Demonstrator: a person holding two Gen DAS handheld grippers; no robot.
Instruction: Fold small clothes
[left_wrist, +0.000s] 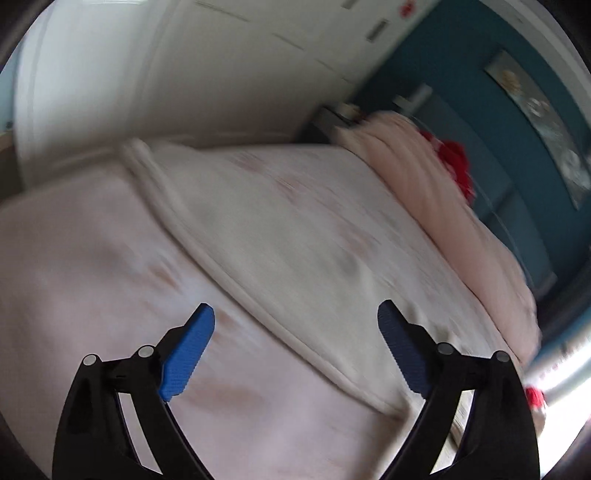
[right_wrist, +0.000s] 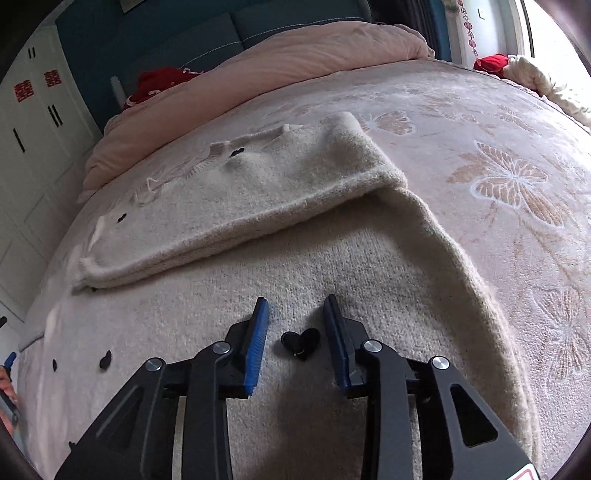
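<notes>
A cream knitted cardigan (right_wrist: 280, 236) with small black heart buttons lies on the bed, one sleeve folded across its upper body. In the blurred left wrist view it shows as a pale cloth (left_wrist: 295, 229) with a rolled edge. My right gripper (right_wrist: 295, 310) hovers low over the cardigan's body, its blue pads a little apart and empty, with a black heart button (right_wrist: 301, 343) between them. My left gripper (left_wrist: 295, 317) is wide open and empty above the cardigan's edge.
The bed carries a pale pink blanket with butterfly patterns (right_wrist: 509, 177). A pink duvet (right_wrist: 295, 66) and red cloth (right_wrist: 162, 83) lie at the head by the blue headboard (right_wrist: 258, 22). White wardrobes (right_wrist: 29, 122) stand to the left.
</notes>
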